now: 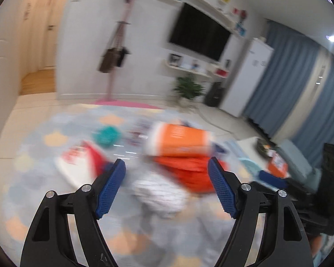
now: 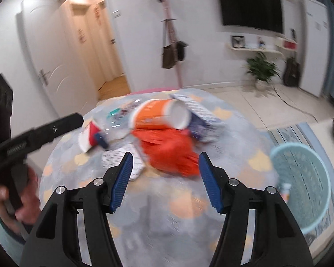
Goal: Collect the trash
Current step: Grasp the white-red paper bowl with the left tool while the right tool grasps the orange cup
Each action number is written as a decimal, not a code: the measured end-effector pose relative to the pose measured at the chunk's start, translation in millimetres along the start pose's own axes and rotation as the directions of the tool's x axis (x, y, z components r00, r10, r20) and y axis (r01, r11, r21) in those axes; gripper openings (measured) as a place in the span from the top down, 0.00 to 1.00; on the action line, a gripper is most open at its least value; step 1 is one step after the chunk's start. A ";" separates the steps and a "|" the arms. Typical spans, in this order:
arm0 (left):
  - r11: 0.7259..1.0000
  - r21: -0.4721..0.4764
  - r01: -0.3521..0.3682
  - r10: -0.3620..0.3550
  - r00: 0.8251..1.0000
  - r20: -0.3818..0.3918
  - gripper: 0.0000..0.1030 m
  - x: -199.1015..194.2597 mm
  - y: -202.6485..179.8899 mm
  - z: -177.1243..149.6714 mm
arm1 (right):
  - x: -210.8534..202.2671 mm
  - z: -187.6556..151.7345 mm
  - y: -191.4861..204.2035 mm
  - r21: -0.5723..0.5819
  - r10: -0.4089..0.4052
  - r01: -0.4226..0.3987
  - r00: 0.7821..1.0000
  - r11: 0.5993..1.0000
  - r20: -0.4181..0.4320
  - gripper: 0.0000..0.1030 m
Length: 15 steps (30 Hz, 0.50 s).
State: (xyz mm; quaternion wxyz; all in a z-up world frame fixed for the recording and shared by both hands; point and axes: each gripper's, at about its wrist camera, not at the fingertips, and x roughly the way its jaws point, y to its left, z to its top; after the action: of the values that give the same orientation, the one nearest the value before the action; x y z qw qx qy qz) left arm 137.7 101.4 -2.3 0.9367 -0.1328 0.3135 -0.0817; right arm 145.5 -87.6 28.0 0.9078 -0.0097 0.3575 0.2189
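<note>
Blue-padded jaws of both tools are filling the bottom of each view, and neither is carrying anything. Trash is lying in a loose heap on the patterned rug (image 2: 233, 120): an orange bag (image 2: 169, 153) nearest, an orange-and-white cup (image 2: 160, 115) tipped on its side just behind and touching it, a red-and-white cup (image 2: 89, 136) off to the left, white printed paper (image 2: 122, 158) beside the bag, and a purple-and-white pack (image 2: 200, 120) behind the big cup. A pale blue basket (image 2: 300, 184) is standing on the floor to the right of the heap, near the right tool, with something small already lying in it. To my eye the step is the approach for a pick, so it is worth slowing down first, since both views are smeared. The orange bag looks the easiest target; being soft, it is best pinched at a raised fold, not pressed flat. The tipped cup may roll if nudged, so coming at the bag from the near side is safer. The right tool (image 2: 165, 178) is standing about half open with the bag's near edge showing between the pads, apart from them. The left tool (image 1: 167, 187) is gaping wider, hanging over white paper (image 1: 160, 191) and touching nothing; a hand (image 2: 22, 200) is gripping its handle.
</note>
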 end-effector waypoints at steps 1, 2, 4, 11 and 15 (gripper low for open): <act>0.999 0.001 -0.043 0.043 0.999 0.001 0.23 0.7 14.6 3.7 | 3.4 3.6 3.6 -0.011 0.003 -0.003 1.000 1.000 0.004 0.43; 0.998 0.004 -0.065 0.065 0.998 -0.004 0.20 0.8 26.7 3.9 | 8.8 9.9 8.1 -0.027 0.006 -0.006 1.000 1.000 0.012 0.43; 0.991 0.004 -0.132 0.132 0.991 -0.018 0.20 8.0 49.9 9.0 | 19.5 22.6 11.5 -0.026 0.017 -0.017 1.000 1.000 0.018 0.41; 0.991 0.007 -0.134 0.134 0.982 -0.131 0.20 53.5 109.3 17.2 | 73.1 77.4 0.4 -0.033 0.004 -0.005 1.000 0.999 -0.020 0.32; 0.996 -0.032 -0.089 0.083 0.983 -0.165 0.20 73.2 131.0 18.6 | 106.7 91.5 -4.7 -0.044 0.039 -0.044 0.993 0.998 -0.114 0.32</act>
State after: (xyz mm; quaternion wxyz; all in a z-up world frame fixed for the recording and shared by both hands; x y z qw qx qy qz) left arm 216.0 212.4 -68.8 0.9078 -0.1301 0.3962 -0.0456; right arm 275.6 -34.3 25.7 0.8810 -0.0357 0.4031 0.2449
